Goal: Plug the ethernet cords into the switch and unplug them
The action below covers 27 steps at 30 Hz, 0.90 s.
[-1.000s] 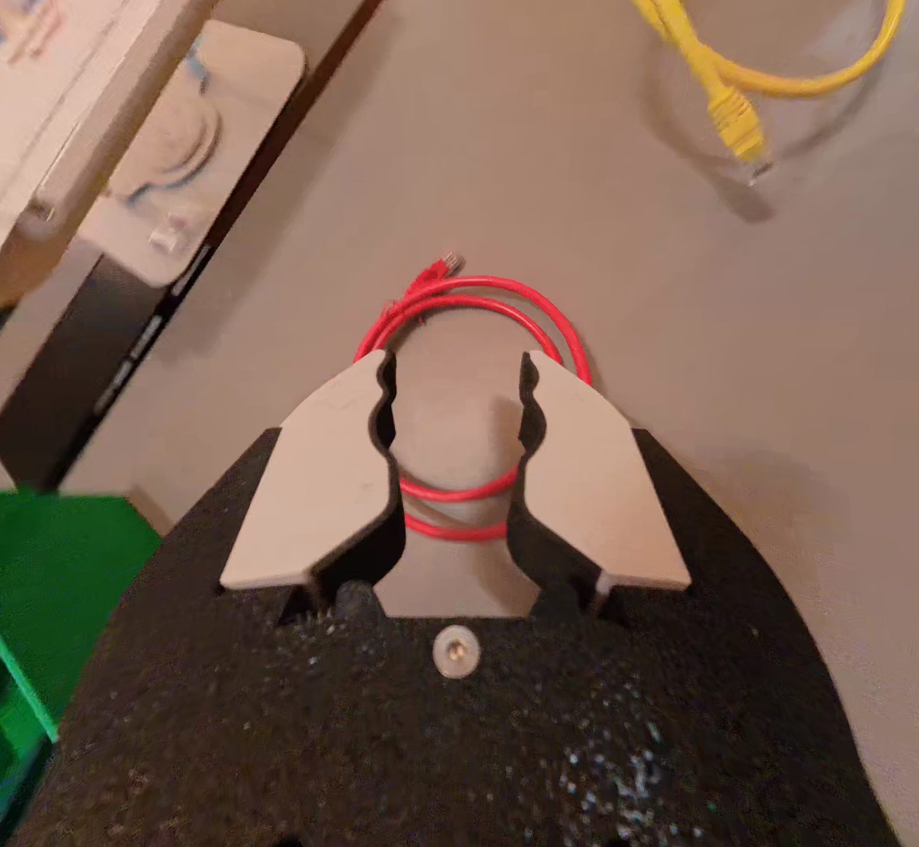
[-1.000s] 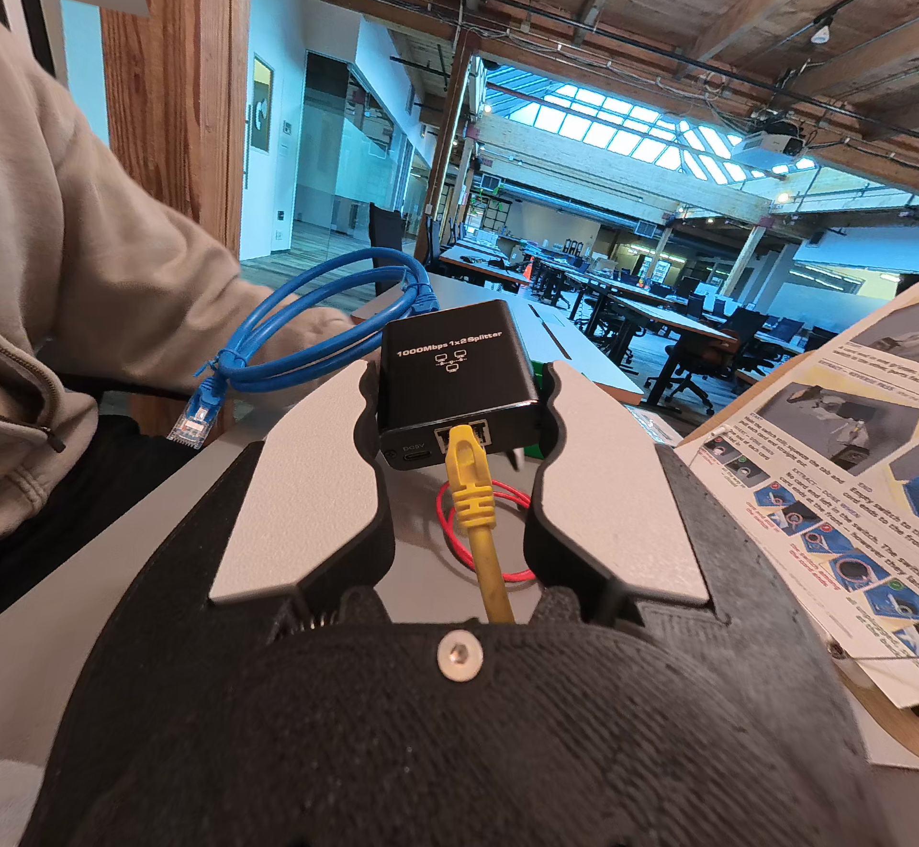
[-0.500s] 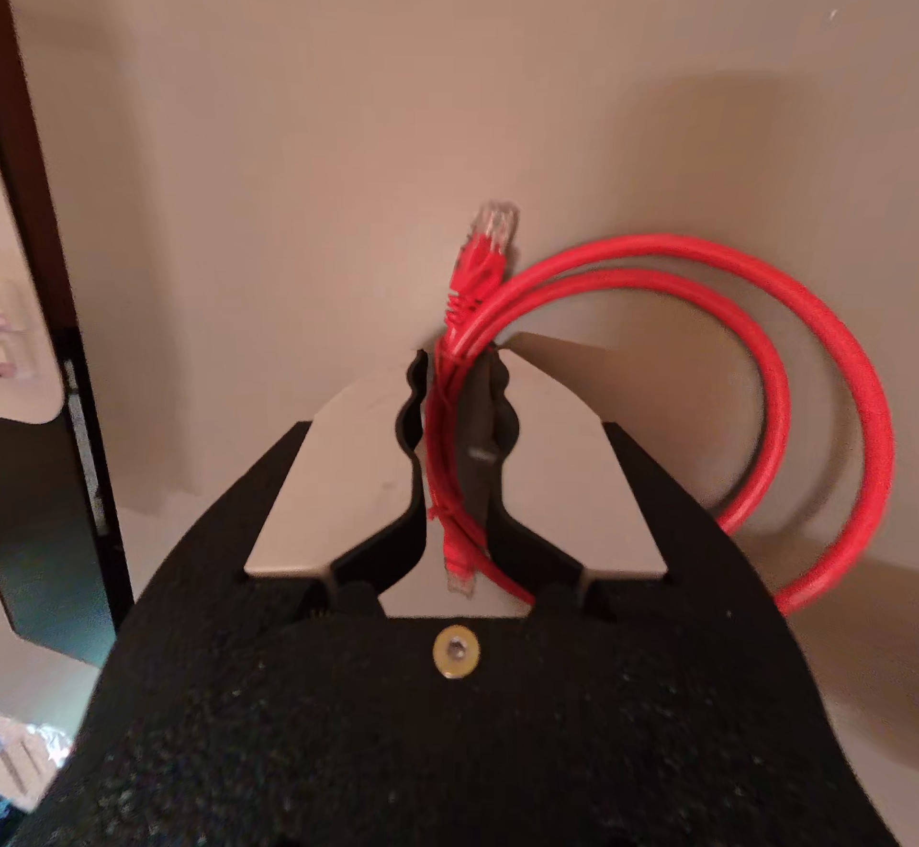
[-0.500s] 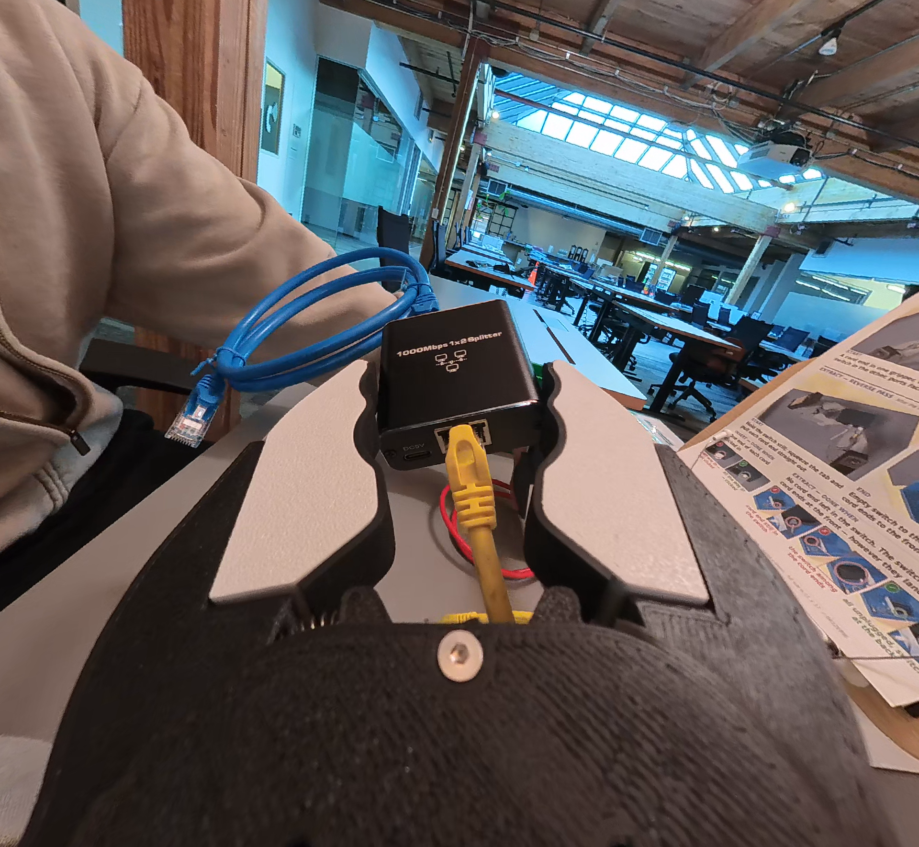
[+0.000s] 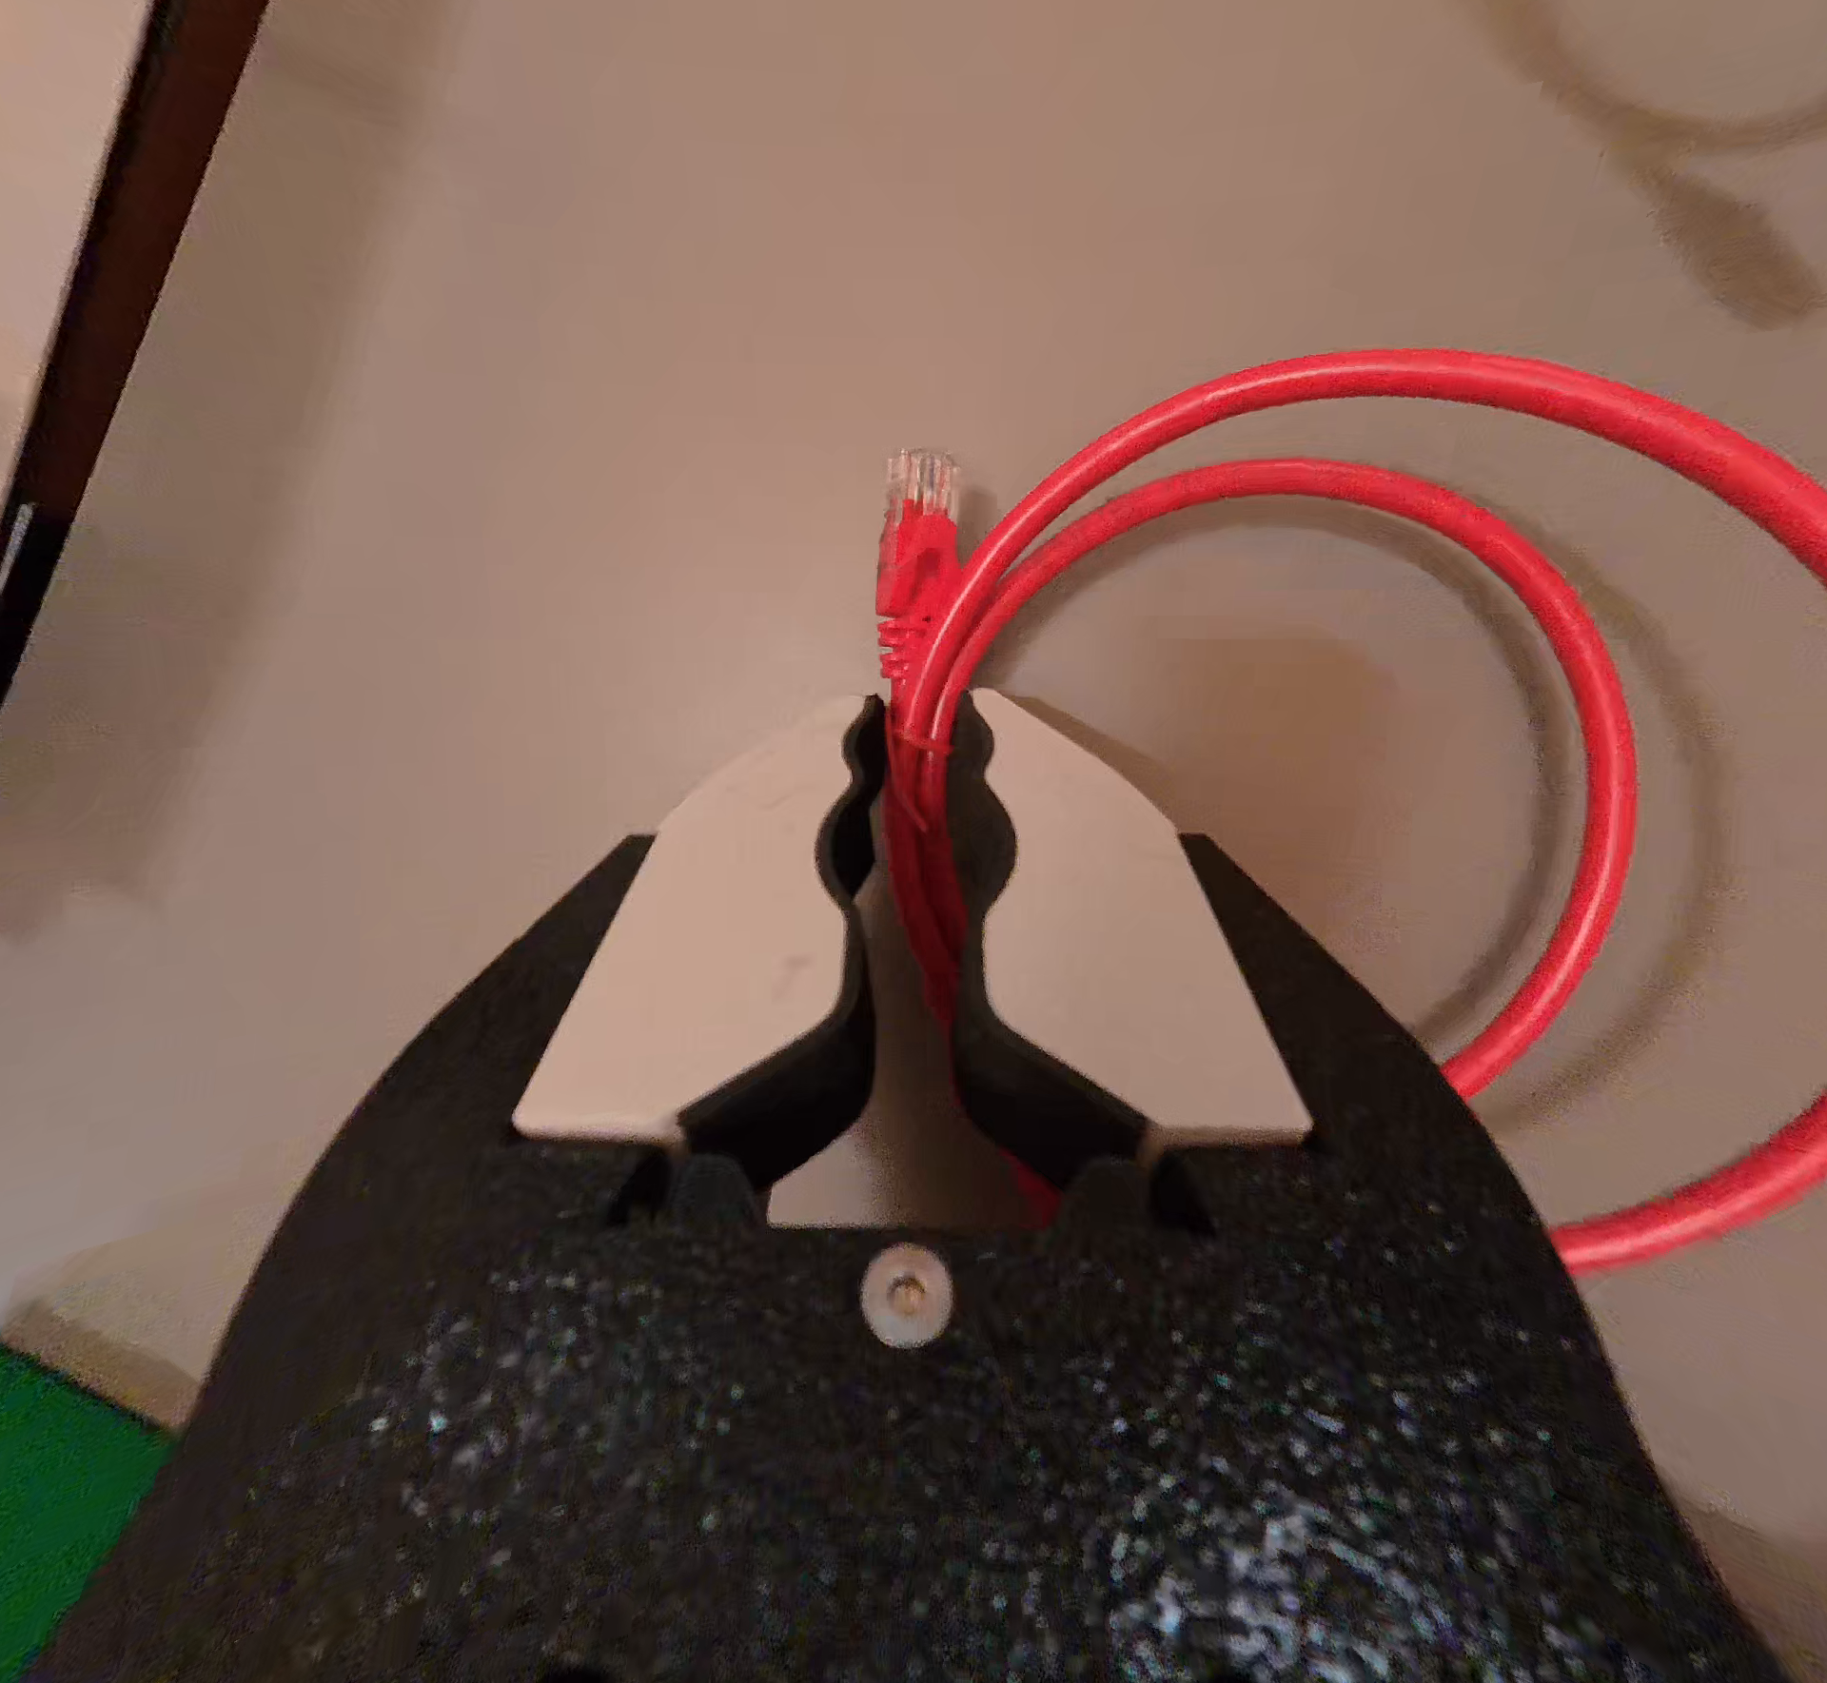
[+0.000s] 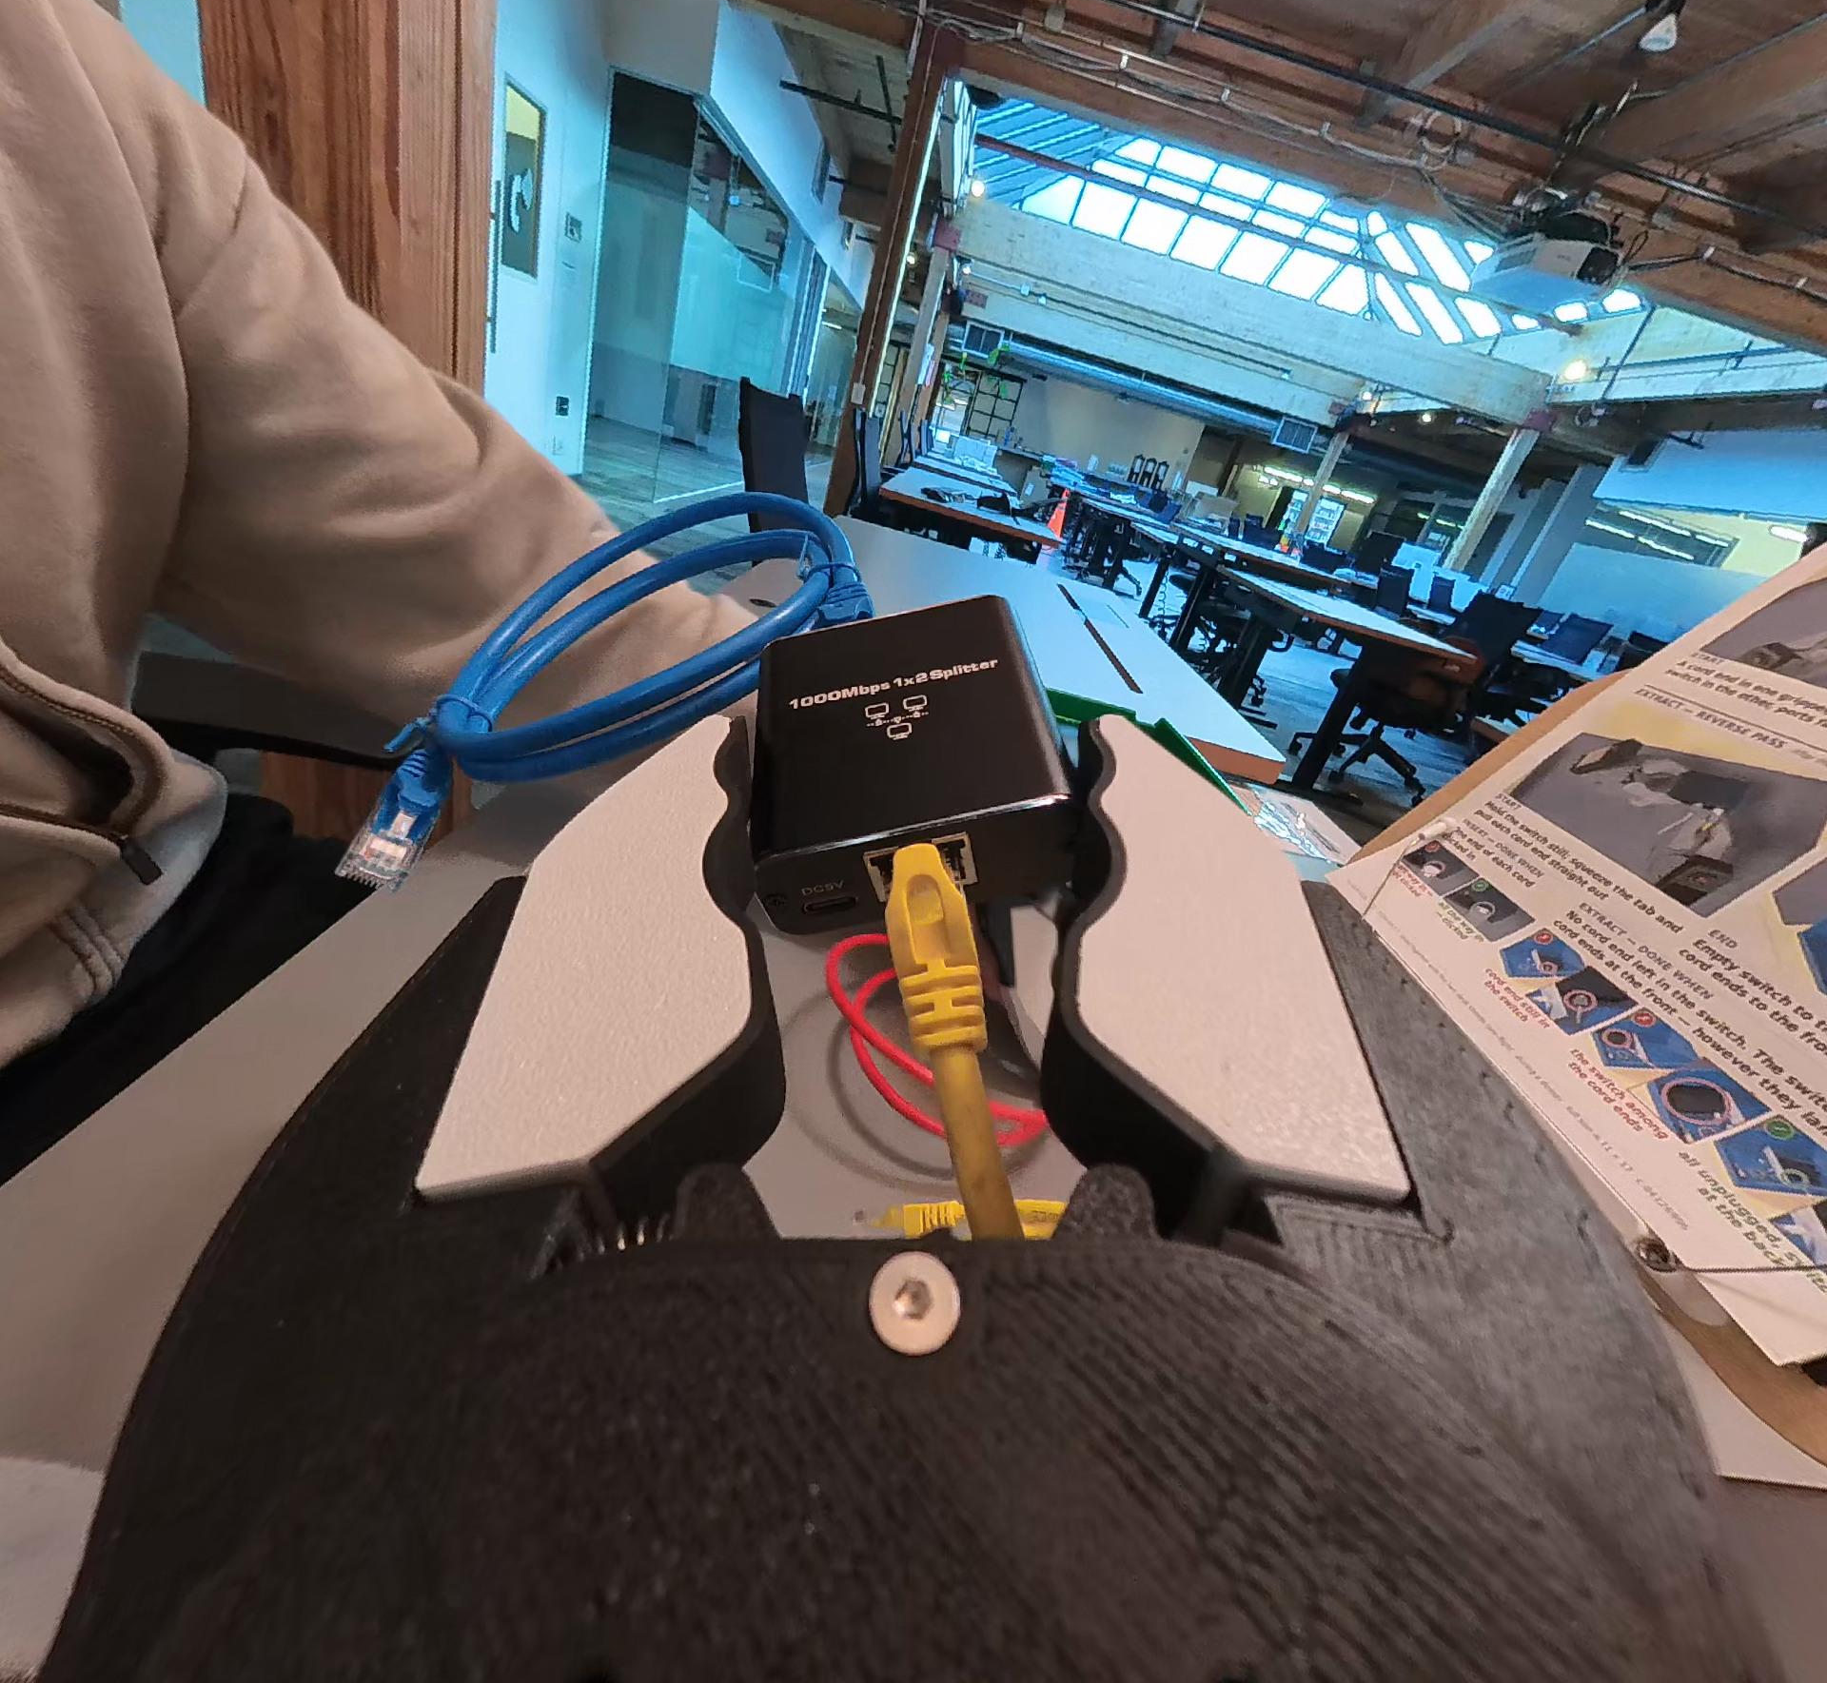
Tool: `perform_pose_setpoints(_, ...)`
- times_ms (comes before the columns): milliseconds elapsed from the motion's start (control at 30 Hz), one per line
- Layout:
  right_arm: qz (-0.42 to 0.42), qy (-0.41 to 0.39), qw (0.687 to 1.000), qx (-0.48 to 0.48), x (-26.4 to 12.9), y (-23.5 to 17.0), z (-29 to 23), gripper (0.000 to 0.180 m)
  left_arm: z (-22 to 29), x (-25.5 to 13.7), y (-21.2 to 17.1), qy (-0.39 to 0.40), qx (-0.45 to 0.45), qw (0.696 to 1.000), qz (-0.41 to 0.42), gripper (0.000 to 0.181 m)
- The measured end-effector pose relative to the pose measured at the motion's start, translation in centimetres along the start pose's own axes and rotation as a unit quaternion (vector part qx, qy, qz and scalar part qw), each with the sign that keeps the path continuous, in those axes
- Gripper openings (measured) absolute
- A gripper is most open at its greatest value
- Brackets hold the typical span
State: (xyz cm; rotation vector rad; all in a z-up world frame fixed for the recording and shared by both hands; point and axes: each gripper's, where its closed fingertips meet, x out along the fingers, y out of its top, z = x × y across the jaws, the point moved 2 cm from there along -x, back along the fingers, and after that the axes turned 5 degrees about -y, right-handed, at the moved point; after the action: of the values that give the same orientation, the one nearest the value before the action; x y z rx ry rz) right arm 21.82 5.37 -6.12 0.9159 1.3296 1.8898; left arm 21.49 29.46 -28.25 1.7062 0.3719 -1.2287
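Note:
In the left wrist view my left gripper [image 5: 921,706] is shut on the red ethernet cord [image 5: 1483,647] just behind its plug [image 5: 917,538]. The plug sticks out past the fingertips and the cord's loops hang to the right over the table. In the right wrist view my right gripper [image 6: 908,731] is shut on the black switch [image 6: 895,726] and holds it above the table. A yellow cord [image 6: 939,973] is plugged into the switch's near port. A blue cord [image 6: 633,647] is plugged into its far side, and its free plug [image 6: 391,830] hangs at the left. Red cord loops [image 6: 890,1042] show below.
A person's beige sleeve [image 6: 198,449] fills the left of the right wrist view. An instruction sheet on a board [image 6: 1631,944] stands at the right. A dark table edge [image 5: 119,252] and a green object [image 5: 59,1487] lie at the left in the left wrist view. There is about 30 cm between the tips of the two grippers.
My left gripper closed on the red cord behind its plug and has lifted it off the table. My right gripper keeps holding the switch nearly still.

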Motion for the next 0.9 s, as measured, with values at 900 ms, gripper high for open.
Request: perform_pose_setpoints(900, -0.086, 0.104, 0.99, 0.028, 6.6, -3.2, -2.9, 0.064, 15.9, -18.5, 8.3, 0.105, 0.237, 0.966, -0.015, 0.013)
